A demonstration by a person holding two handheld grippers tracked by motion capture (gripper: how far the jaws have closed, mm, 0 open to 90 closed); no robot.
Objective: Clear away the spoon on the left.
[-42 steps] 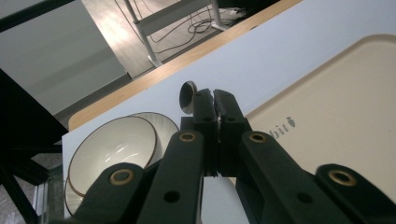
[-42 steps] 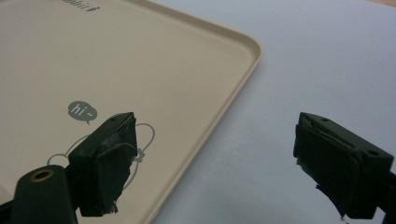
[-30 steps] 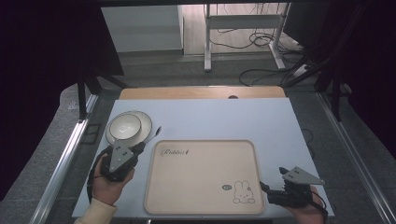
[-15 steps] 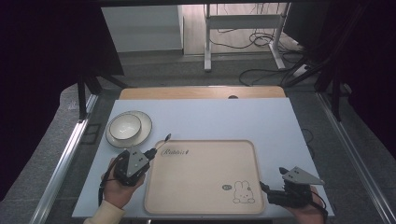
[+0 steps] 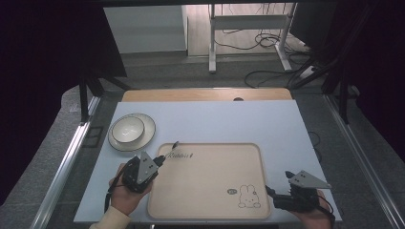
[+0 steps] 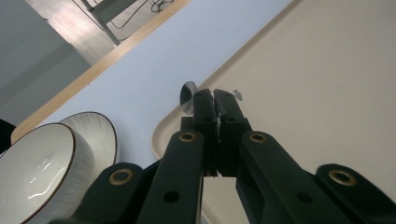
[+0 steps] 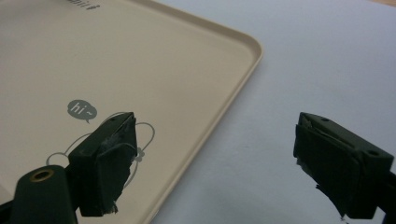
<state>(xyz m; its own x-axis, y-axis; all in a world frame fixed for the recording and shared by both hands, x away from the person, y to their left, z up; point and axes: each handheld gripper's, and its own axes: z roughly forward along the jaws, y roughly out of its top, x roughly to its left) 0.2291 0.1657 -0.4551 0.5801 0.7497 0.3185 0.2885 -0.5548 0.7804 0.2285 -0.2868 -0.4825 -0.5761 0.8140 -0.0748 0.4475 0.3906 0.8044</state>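
Over the tray's (image 5: 205,210) corner, left tool (image 6: 214,100) pinches a thin spoon (image 6: 187,96): light, stiff, slippery; grip mid-handle. Right tool (image 7: 212,163) spread wide.

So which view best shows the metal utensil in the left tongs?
The left gripper view: the metal utensil sits clamped between the shut left tongs, its round shiny end clear. The high view gives a thin dark sliver.

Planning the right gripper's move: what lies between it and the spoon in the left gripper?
In the high view, bare tray floor separates the right gripper from the spoon.
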